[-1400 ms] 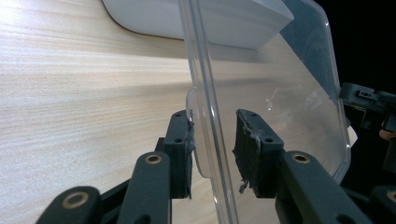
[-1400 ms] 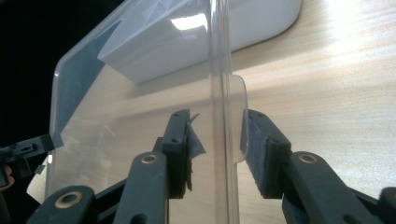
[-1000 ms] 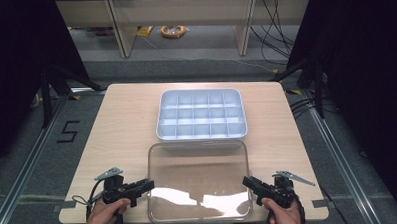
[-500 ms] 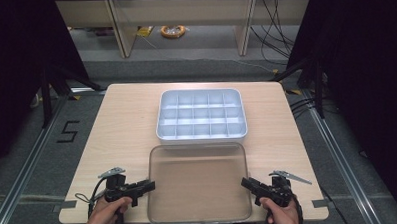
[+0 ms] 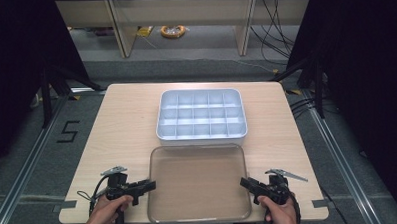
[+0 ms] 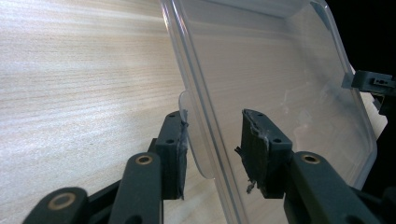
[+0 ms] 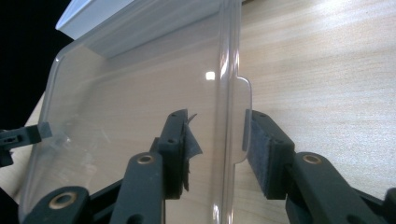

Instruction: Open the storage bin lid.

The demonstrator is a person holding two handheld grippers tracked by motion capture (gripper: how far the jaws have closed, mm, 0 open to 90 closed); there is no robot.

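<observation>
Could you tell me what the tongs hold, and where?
Nothing yet: both tongs, left and right, stand open astride the clear lid's side tabs.

A wooden table (image 5: 122, 129) bears a compartment tray (image 5: 201, 117) and clear lid (image 5: 199, 182).

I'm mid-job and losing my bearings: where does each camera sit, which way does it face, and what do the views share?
High view: above the person's side, looking forward and down on the table; forearms, left gripper and right gripper enter at the bottom.
Left gripper view: rides the left gripper, jaws astride the clear lid rim.
Right gripper view: rides the right gripper, jaws astride the lid's opposite rim.
Shared: the lid, and each gripper view glimpses the other gripper.
</observation>
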